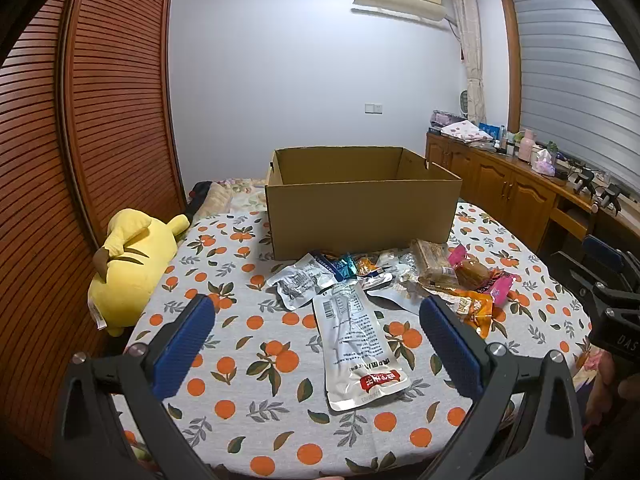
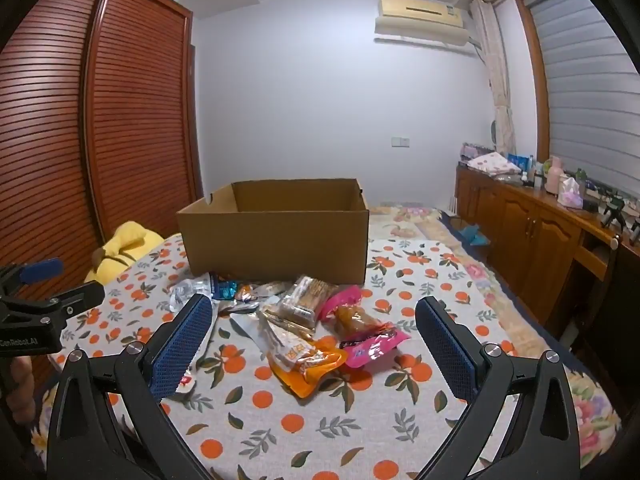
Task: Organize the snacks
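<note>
Looking along the left gripper [image 1: 316, 316], its jaws stand spread over a long silver pouch [image 1: 356, 344] lying flat on the orange-print tablecloth [image 1: 240, 400], short of the cardboard box [image 1: 360, 216], whose floor is hidden and may be empty. From the right wrist, the right gripper [image 2: 314, 320] gapes above an orange packet [image 2: 308, 364] and pink packet [image 2: 368, 344]. Nothing is gripped; the next move probably needs a low, flat pinch.

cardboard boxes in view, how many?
1. The cardboard box stands open on the table, directly behind the snack pile. Its floor is hidden; no others visible.
</note>
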`<state>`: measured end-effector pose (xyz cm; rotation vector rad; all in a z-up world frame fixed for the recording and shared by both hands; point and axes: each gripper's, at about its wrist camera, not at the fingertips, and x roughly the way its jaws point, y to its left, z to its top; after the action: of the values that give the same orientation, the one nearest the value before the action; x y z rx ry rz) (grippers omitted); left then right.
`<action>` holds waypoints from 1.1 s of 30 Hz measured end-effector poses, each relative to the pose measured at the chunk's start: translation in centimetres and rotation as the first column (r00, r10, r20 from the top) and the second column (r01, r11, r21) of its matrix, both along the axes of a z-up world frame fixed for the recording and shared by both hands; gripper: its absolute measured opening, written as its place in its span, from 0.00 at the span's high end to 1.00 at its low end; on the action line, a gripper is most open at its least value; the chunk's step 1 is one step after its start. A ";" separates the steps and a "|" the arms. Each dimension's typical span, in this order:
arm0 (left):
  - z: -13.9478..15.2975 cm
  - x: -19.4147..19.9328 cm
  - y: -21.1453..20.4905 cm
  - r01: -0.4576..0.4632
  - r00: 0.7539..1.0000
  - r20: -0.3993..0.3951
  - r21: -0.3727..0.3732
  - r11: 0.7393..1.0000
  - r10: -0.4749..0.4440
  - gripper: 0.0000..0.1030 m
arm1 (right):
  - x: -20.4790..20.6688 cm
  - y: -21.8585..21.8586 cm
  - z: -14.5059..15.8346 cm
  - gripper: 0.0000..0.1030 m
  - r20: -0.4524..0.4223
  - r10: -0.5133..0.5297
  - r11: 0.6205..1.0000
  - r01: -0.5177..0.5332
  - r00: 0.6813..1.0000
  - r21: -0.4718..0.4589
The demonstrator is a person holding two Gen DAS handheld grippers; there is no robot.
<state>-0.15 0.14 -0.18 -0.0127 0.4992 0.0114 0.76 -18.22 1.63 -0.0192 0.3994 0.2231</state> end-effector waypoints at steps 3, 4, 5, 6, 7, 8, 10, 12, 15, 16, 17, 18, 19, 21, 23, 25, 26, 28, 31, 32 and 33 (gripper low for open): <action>0.1 0.0 0.0 0.000 1.000 0.000 0.002 1.000 0.000 0.00 | 0.0 0.0 0.0 0.00 0.000 0.000 1.000 0.000 1.000 0.000; 0.1 0.0 0.0 0.000 1.000 0.000 0.002 1.000 0.000 0.00 | 0.0 0.0 0.0 0.00 -0.001 0.001 1.000 -0.001 1.000 0.001; 0.1 0.0 0.0 -0.001 1.000 0.000 0.002 1.000 0.001 0.00 | 0.0 0.0 0.0 0.00 0.000 -0.001 1.000 0.001 1.000 -0.001; 0.1 0.0 0.0 -0.001 1.000 0.000 0.003 1.000 0.001 0.00 | 0.0 -0.1 0.0 0.00 -0.001 0.000 1.000 0.000 1.000 0.000; 0.1 0.0 0.0 -0.001 1.000 0.000 0.003 1.000 0.001 0.00 | 0.0 -0.1 0.0 0.00 0.000 0.000 1.000 0.000 1.000 0.000; 0.3 -0.1 0.3 0.000 1.000 0.000 0.003 1.000 0.000 0.00 | 0.0 -0.1 0.0 0.00 0.000 0.000 1.000 0.000 1.000 0.000; 0.4 -0.1 0.4 -0.001 1.000 0.001 0.003 1.000 0.001 0.00 | 0.1 -0.1 0.0 0.00 -0.001 0.000 1.000 0.000 1.000 -0.001; 0.3 -0.1 0.3 0.000 1.000 0.001 0.004 1.000 0.000 0.00 | 0.1 -0.1 0.0 0.00 0.000 0.000 1.000 0.000 1.000 -0.001; 0.4 -0.1 0.4 0.000 1.000 0.002 0.004 1.000 0.000 0.00 | 0.1 -0.2 -0.1 0.00 0.000 -0.001 1.000 0.001 1.000 0.001; 0.4 -0.1 0.4 0.000 1.000 0.002 0.006 1.000 0.000 0.00 | 0.2 -0.2 -0.1 0.00 0.000 -0.002 1.000 0.002 1.000 -0.001; 0.4 -0.1 0.4 0.000 1.000 0.002 0.005 1.000 0.000 0.00 | 0.2 -0.1 -0.1 0.00 0.000 -0.002 1.000 0.002 1.000 0.000; 0.4 -0.1 0.4 0.001 1.000 0.003 0.006 1.000 -0.001 0.00 | 0.1 -0.2 -0.1 0.00 0.000 -0.002 1.000 0.002 1.000 0.001; 0.4 -0.1 0.4 0.001 1.000 0.003 0.006 1.000 -0.001 0.00 | 0.1 -0.2 -0.1 0.00 -0.001 -0.001 1.000 0.001 1.000 0.001; 0.4 -0.1 0.4 0.000 1.000 0.002 0.006 1.000 0.000 0.00 | 0.1 -0.2 -0.1 0.00 0.001 -0.002 1.000 0.002 1.000 0.001; 0.4 -0.1 0.4 0.000 1.000 0.003 0.007 1.000 0.000 0.00 | 0.2 -0.2 -0.1 0.00 0.000 -0.001 1.000 0.001 1.000 0.002; 0.4 -0.2 0.4 0.000 1.000 0.004 0.007 1.000 0.000 0.00 | 0.1 -0.3 -0.1 0.00 0.003 -0.003 1.000 0.003 1.000 -0.001; 0.5 -0.2 0.5 0.001 1.000 0.004 0.007 1.000 -0.001 0.00 | 0.2 -0.5 -0.1 0.00 0.003 -0.003 1.000 0.003 1.000 0.000; 0.5 -0.2 0.5 0.000 1.000 0.006 0.008 1.000 0.000 0.00 | 0.2 -0.4 -0.1 0.00 0.003 -0.003 1.000 0.003 1.000 -0.001; 0.7 -0.1 0.5 0.001 1.000 0.005 0.010 1.000 -0.001 0.00 | 0.1 -0.5 -0.1 0.00 0.005 -0.002 1.000 0.002 1.000 -0.002; 0.7 -0.1 0.5 0.000 1.000 0.005 0.011 1.000 0.000 0.00 | 0.1 -0.5 0.0 0.00 0.004 -0.002 1.000 0.002 1.000 0.000; 0.7 -0.1 0.5 0.001 1.000 0.006 0.011 1.000 -0.001 0.00 | 0.1 -0.5 0.0 0.00 0.004 -0.002 1.000 0.002 1.000 -0.001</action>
<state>-0.27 0.63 0.53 -0.0018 0.4932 0.0136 0.84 -18.70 1.65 -0.0202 0.3955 0.2205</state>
